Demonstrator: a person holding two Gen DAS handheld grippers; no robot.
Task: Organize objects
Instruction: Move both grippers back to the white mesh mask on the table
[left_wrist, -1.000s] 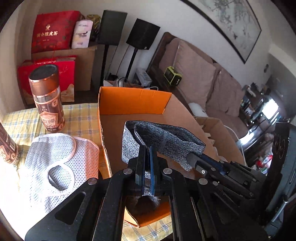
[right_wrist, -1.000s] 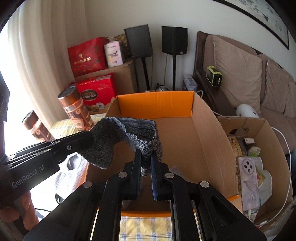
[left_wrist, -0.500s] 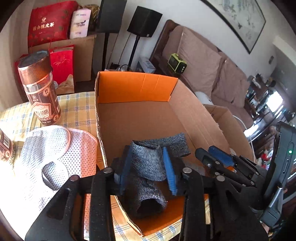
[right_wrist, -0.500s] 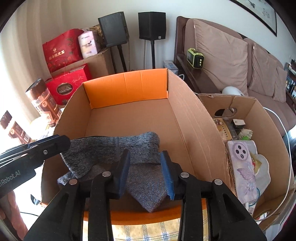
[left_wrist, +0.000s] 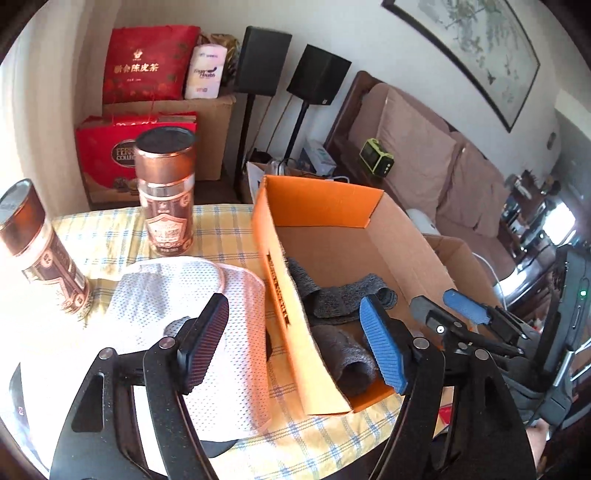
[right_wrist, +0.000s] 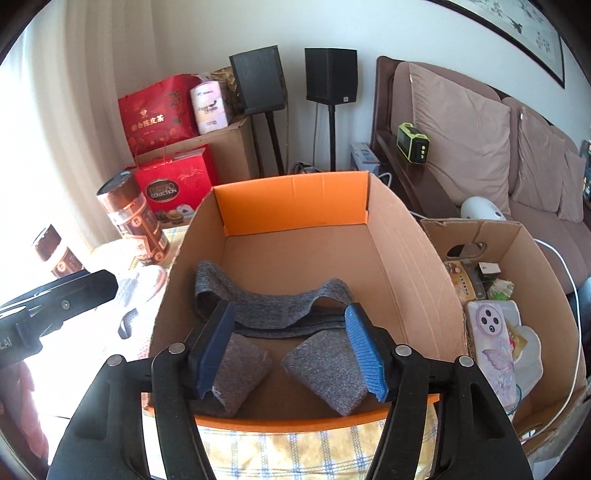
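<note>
cardboard box (right_wrist: 406, 258): grey sock (right_wrist: 273, 310) lies inside, seemingly alone | both jaws just opened, apart, empty

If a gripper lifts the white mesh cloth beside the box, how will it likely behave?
The white mesh cloth lies flat in soft folds, so it is probably floppy and would drape. Its perforated fabric looks thin, likely light. It might drag along the checked tablecloth.

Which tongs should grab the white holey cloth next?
Probably the left tongs: they hang open right over the white mesh cloth on the table. The right tongs are open too, but over the grey sock inside the cardboard box.
</note>
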